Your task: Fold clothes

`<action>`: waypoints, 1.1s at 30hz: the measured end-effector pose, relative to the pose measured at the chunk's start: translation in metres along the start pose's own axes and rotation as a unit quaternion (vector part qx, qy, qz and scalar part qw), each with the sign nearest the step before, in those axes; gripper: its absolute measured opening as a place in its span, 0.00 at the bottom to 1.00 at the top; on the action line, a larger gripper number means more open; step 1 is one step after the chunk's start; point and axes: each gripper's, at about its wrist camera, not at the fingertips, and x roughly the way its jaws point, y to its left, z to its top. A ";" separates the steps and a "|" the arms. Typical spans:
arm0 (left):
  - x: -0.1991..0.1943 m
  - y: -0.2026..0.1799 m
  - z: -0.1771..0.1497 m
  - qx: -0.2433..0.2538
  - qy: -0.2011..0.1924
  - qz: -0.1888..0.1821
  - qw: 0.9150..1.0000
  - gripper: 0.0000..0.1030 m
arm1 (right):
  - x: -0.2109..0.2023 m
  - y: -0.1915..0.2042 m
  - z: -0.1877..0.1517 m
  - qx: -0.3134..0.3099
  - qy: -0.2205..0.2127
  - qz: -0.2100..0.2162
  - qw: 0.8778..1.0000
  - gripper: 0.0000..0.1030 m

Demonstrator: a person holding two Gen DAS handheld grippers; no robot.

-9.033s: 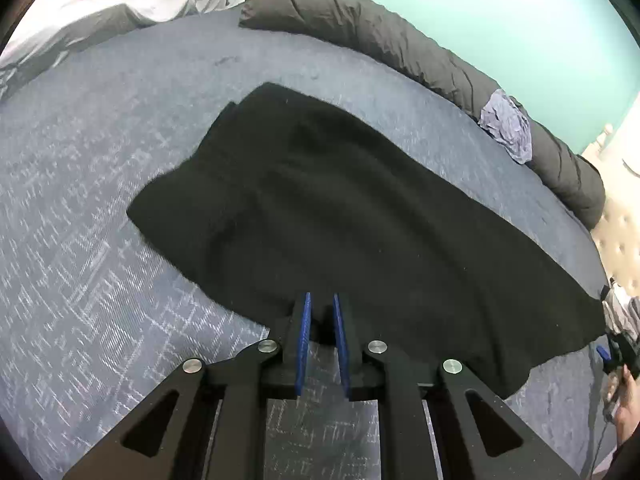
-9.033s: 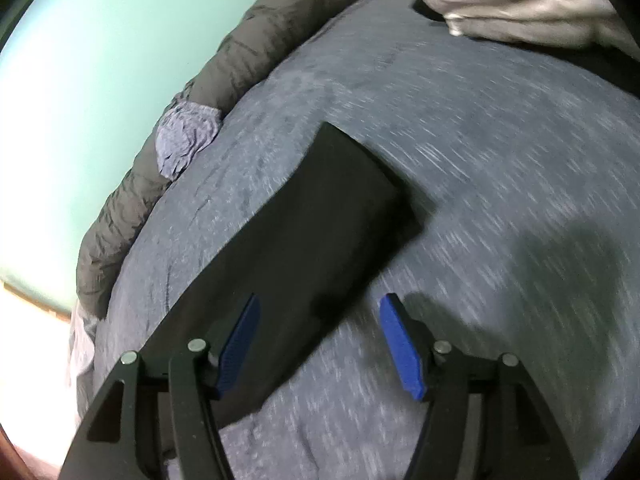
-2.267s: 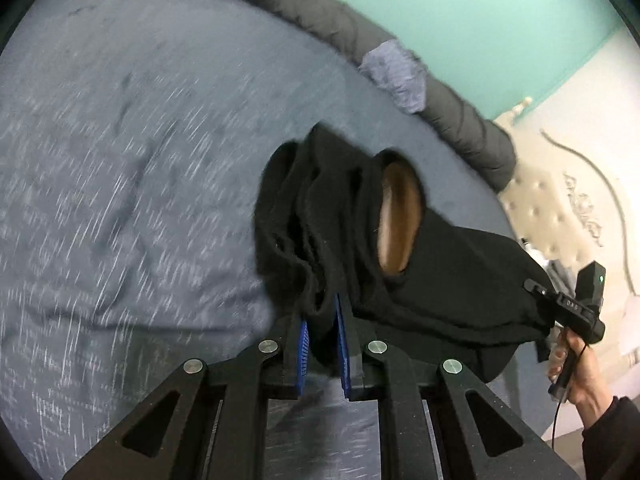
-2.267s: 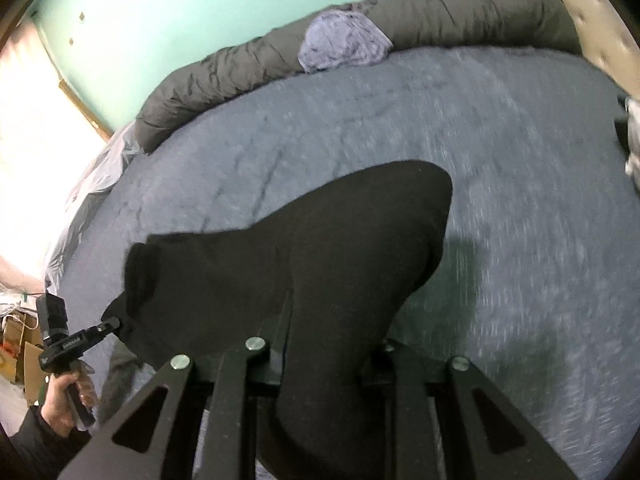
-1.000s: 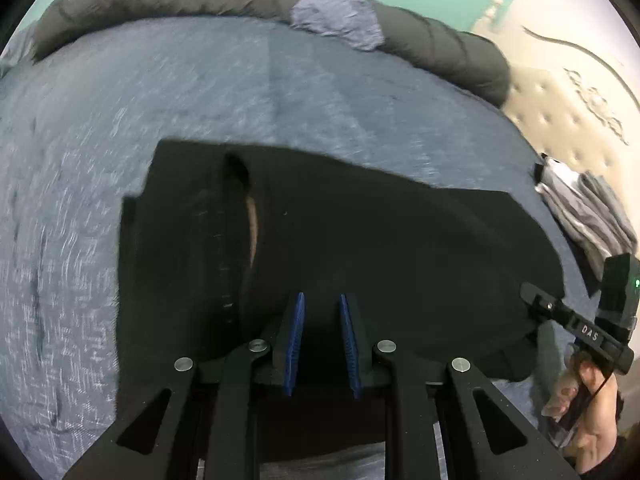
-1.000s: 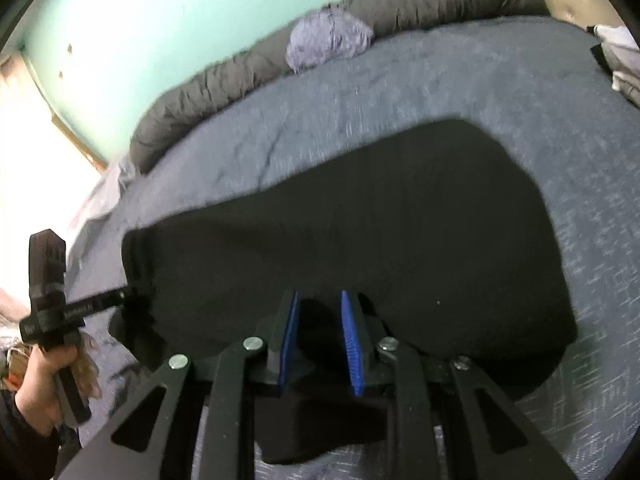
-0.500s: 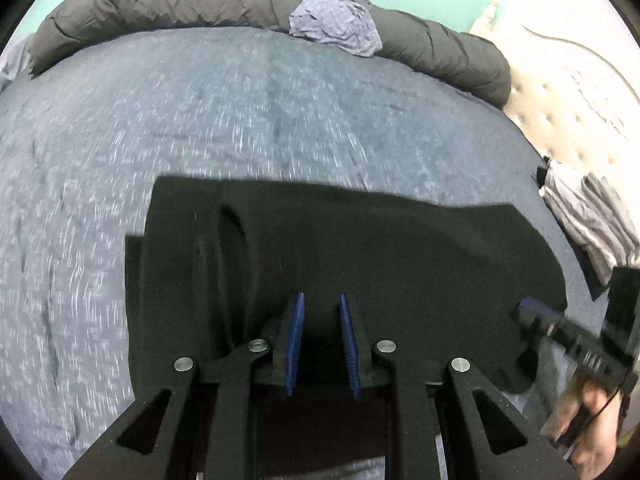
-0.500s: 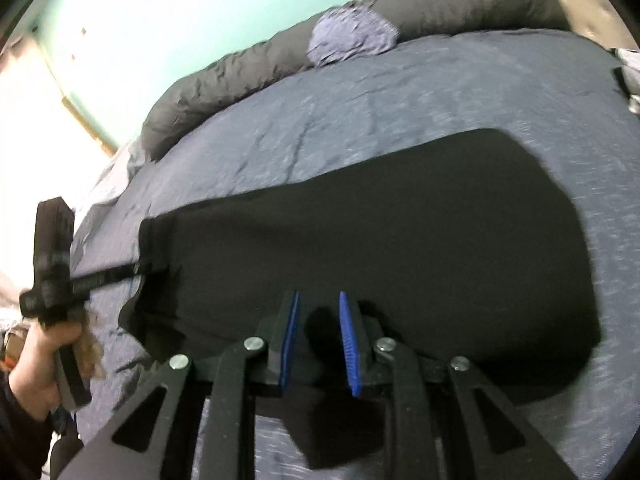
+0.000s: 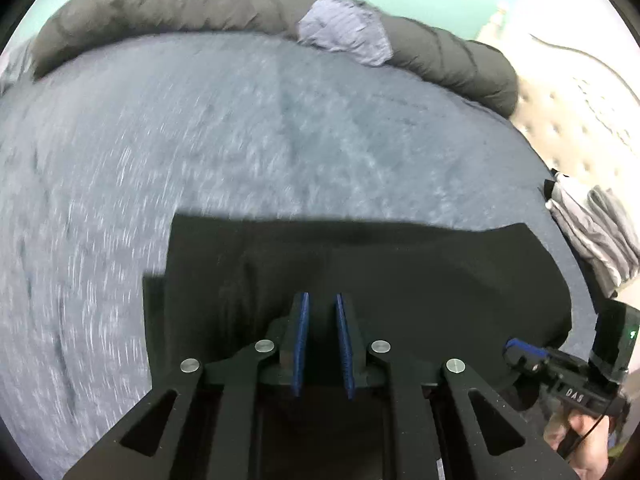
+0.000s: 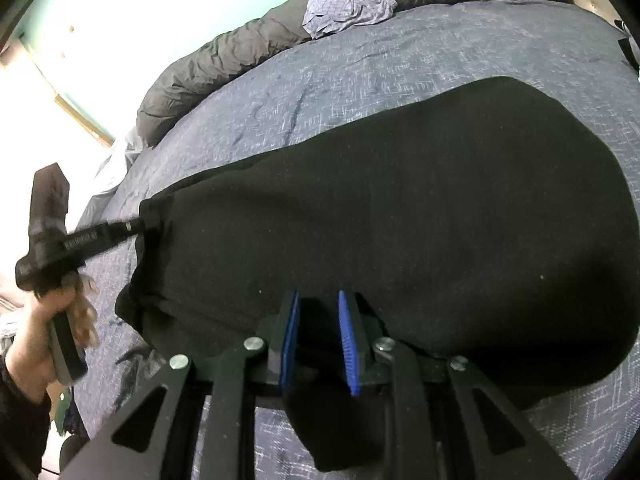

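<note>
A black garment [image 9: 400,276] [image 10: 400,208] lies spread across the blue-grey bedspread [image 9: 200,140] [image 10: 440,44]. In the left wrist view my left gripper [image 9: 321,300] is shut on the garment's near edge, with black cloth between its blue pads. My right gripper [image 10: 316,294] is likewise shut on the near edge, and a fold of cloth hangs below its fingers. The right wrist view also shows the left gripper [image 10: 136,226] pinching the garment's left corner. The right gripper [image 9: 520,350] appears at the garment's right end in the left wrist view.
A rolled dark grey duvet [image 9: 180,4] [image 10: 224,60] runs along the bed's far edge, with a crumpled lilac cloth [image 9: 344,40] [image 10: 348,0] on it. Folded grey clothes [image 9: 596,232] sit at the right by a tufted headboard [image 9: 580,100]. A hand [image 10: 64,312] holds the left gripper.
The garment, bunched and lifted about two seconds ago, is now laid out flat and stretched between the two grippers. Over the last second both grippers stayed shut on its near edge.
</note>
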 end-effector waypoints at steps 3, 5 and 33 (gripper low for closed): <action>0.006 0.006 0.011 -0.004 0.001 0.013 1.000 0.15 | 0.002 0.000 0.002 0.002 0.001 0.003 1.000 0.18; 0.015 0.019 0.012 -0.023 0.010 0.016 1.000 0.15 | 0.002 -0.001 0.002 0.002 0.002 0.005 1.000 0.18; -0.015 0.031 -0.062 0.022 0.001 -0.034 0.999 0.14 | 0.017 0.035 0.058 -0.026 -0.023 -0.046 0.998 0.18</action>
